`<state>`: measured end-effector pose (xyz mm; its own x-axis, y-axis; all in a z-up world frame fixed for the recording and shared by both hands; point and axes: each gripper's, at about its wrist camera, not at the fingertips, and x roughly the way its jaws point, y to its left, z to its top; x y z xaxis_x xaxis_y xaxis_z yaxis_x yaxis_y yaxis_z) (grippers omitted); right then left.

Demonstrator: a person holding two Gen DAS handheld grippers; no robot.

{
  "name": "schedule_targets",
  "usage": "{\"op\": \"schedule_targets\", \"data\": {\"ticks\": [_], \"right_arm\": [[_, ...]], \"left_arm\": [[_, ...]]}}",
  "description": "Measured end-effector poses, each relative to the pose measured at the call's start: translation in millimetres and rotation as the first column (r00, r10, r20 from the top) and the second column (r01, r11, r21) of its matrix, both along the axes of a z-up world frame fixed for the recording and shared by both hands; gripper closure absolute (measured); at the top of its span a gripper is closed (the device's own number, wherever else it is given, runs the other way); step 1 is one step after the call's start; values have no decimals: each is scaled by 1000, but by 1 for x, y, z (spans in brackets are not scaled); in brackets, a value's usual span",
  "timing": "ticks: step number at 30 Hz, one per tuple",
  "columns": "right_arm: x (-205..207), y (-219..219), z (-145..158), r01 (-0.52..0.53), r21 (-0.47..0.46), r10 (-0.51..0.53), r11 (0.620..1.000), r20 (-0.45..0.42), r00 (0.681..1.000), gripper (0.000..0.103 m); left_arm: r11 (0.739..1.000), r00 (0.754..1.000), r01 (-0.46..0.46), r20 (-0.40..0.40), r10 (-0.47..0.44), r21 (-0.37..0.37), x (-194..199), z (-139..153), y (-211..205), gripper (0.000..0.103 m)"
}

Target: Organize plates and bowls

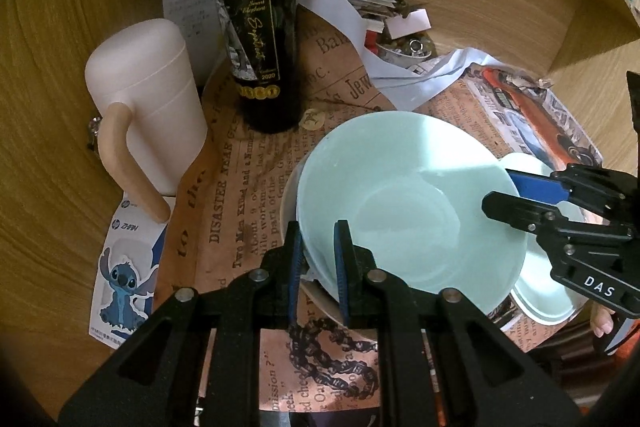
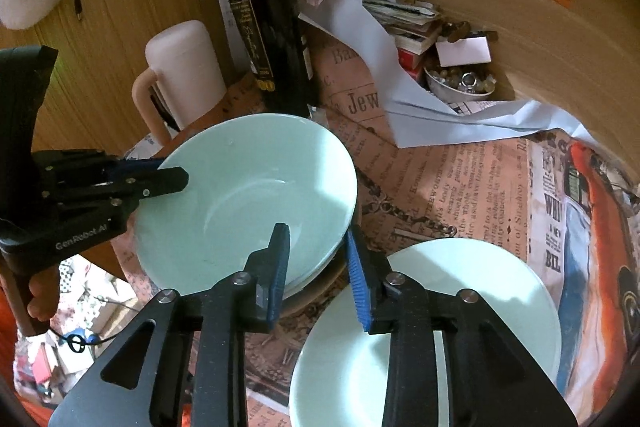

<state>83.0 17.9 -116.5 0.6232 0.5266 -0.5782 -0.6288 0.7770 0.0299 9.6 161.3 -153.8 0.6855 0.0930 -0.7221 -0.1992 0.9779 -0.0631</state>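
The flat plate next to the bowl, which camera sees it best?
The right wrist view. There the pale green plate fills the lower right, with most of its face open beside the bowl. In the left wrist view only slivers of the plate show, mostly covered by the bowl and the right gripper.

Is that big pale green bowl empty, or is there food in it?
Empty: the bowl shows a bare, clean inside down to the bottom in both views.

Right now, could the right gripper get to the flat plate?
Probably yes. The plate lies bare just beneath the right gripper, but its fingers straddle the bowl rim, so it must let go first.
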Motion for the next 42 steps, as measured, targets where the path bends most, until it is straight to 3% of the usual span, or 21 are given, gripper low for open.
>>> {"op": "schedule_targets", "data": {"ticks": [5,8,12,17,23,42], "right_arm": [[-3,0,1,-1,-18,2,1000,27,1000,70],[-7,-4,6,17,-23,-15,1000,77,997,58],[-5,-10,10,19,-7,-19,1000,77,997,57],[9,-13,6,25,18,-25,1000,9,1000,57],[25,-11,0,5,57,0,998,-89,996,57],[39,8,-16,-66,26,70,997,-174,982,57]], "left_arm": [[1000,1000,8,-1,-8,-13,-1,2,2,88],[999,1000,11,-3,-11,-32,-2,3,4,88],[999,1000,7,3,-7,-48,-4,6,8,86],[999,998,-8,57,11,-54,-16,18,12,50],[993,999,-30,16,32,-115,-16,10,25,49],[977,998,50,-31,-58,-205,-2,-10,13,47]]}}
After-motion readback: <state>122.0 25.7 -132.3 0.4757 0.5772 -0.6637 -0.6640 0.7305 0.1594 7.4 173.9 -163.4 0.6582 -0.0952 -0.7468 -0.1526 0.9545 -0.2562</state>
